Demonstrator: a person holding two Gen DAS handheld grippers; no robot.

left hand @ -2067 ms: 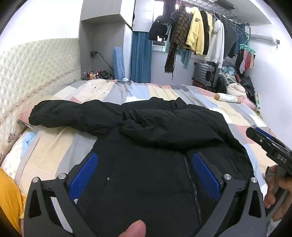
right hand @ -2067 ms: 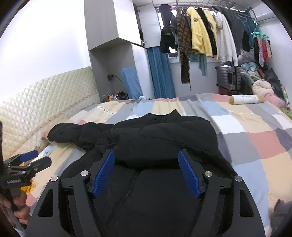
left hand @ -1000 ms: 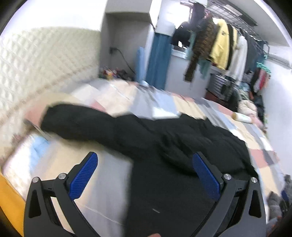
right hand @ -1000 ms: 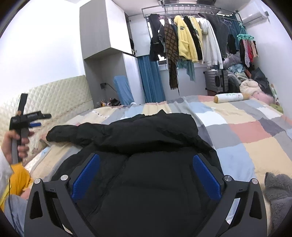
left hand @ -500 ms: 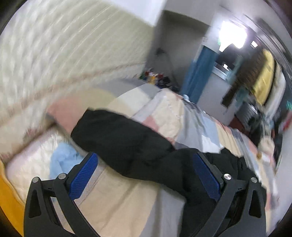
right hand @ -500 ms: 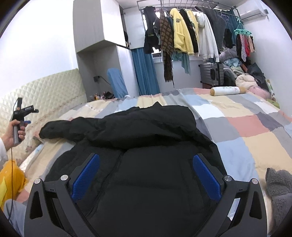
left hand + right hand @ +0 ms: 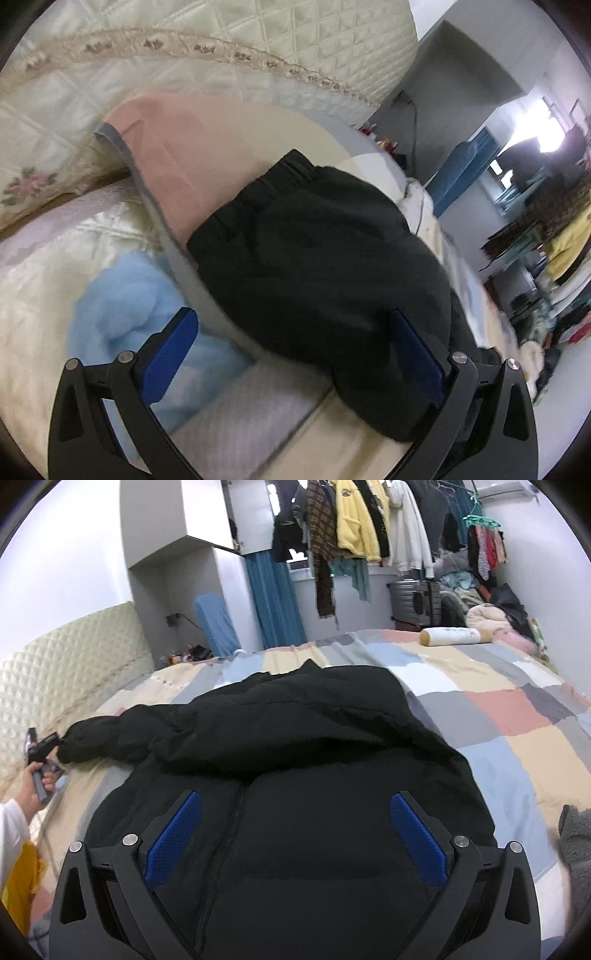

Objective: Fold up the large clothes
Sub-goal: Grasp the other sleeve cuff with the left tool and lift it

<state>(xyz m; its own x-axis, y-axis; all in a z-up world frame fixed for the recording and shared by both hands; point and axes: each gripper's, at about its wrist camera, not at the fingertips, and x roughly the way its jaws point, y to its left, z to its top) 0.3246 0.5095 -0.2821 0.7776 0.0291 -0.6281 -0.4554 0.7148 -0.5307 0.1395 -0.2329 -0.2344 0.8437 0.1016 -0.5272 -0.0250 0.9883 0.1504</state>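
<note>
Lying spread over a patchwork bedspread (image 7: 491, 716) of grey, blue, salmon and cream squares, a black padded jacket (image 7: 314, 760) fills the near middle of the right wrist view, its zip running down the front between the blue pads. One sleeve (image 7: 110, 738) stretches out to the far left towards the quilted cream headboard (image 7: 70, 664). The right gripper (image 7: 295, 830) hangs above the jacket's body with its jaws spread wide and nothing between them. At the left edge of that view, the left gripper (image 7: 46, 746) sits in a hand (image 7: 35, 788) with a white sleeve, its tip at the end of the outstretched sleeve; whether it touches the fabric cannot be told. In the left wrist view, the left gripper (image 7: 291, 350) is likewise wide apart, and the sleeve's elastic cuff (image 7: 291, 166) lies ahead of it, pointing away to the far side, resting on a pink square of the bedspread beside a light blue cloth (image 7: 122, 295) at the near left. The sleeve's bulk runs between the two pads, though contact is not clear in the blur. Beyond the bed, on the far wall, clothes hang from a rail (image 7: 369, 517) next to a blue curtain (image 7: 273, 598), a grey suitcase (image 7: 417, 602) stands below, and a white roll (image 7: 454, 635) lies on the far right of the bed.
</note>
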